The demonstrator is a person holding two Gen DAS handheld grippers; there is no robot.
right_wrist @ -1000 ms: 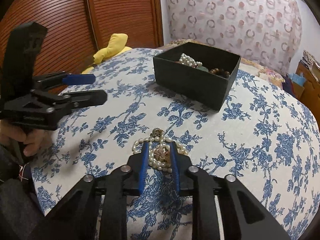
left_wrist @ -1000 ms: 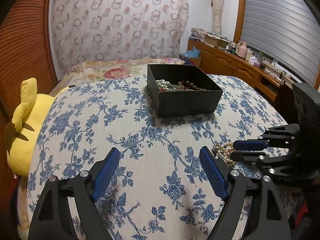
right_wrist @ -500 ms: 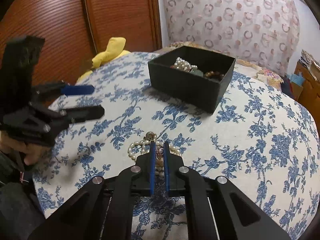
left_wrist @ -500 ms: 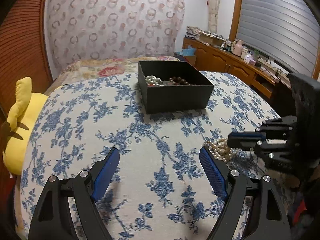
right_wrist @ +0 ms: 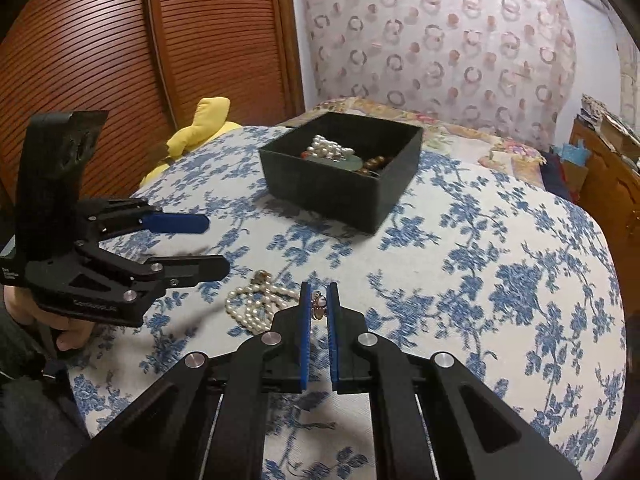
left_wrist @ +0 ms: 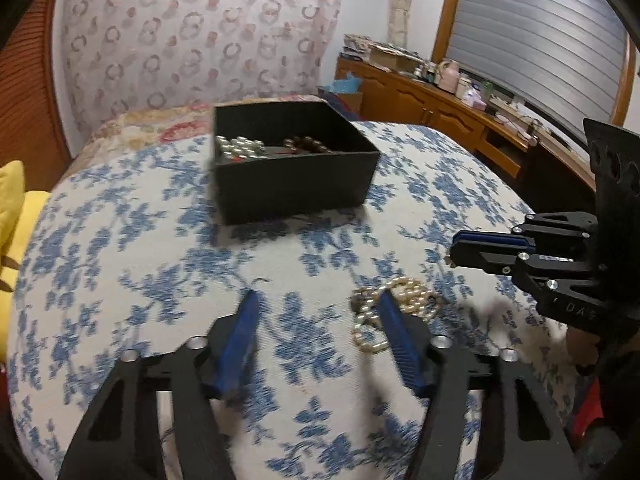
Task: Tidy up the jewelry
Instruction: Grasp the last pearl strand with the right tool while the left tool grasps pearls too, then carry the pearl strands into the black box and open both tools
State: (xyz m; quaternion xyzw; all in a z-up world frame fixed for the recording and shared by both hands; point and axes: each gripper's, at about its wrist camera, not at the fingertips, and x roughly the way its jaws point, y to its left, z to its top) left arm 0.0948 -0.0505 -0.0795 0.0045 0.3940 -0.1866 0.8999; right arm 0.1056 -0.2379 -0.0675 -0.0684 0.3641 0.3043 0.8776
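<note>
A black open box (left_wrist: 292,168) (right_wrist: 344,172) holding pearls and brown beads stands on the blue-flowered cloth. A pearl necklace (left_wrist: 394,306) (right_wrist: 254,304) lies in a heap on the cloth. My left gripper (left_wrist: 316,312) is open, low over the cloth, its right finger just at the pearls; it also shows in the right wrist view (right_wrist: 208,244). My right gripper (right_wrist: 319,294) is shut on a small gold piece with a pink stone (right_wrist: 319,306), lifted just right of the pearl heap. It shows from the side in the left wrist view (left_wrist: 456,248).
A yellow plush toy (right_wrist: 196,128) lies at the left edge of the bed. A wooden dresser with clutter (left_wrist: 440,92) runs along the right wall. A wooden slatted door (right_wrist: 140,40) stands behind the plush.
My right gripper closed on the small gold piece and lifted it off to the right of the pearls. My left gripper moved right toward the pearl heap and narrowed a little.
</note>
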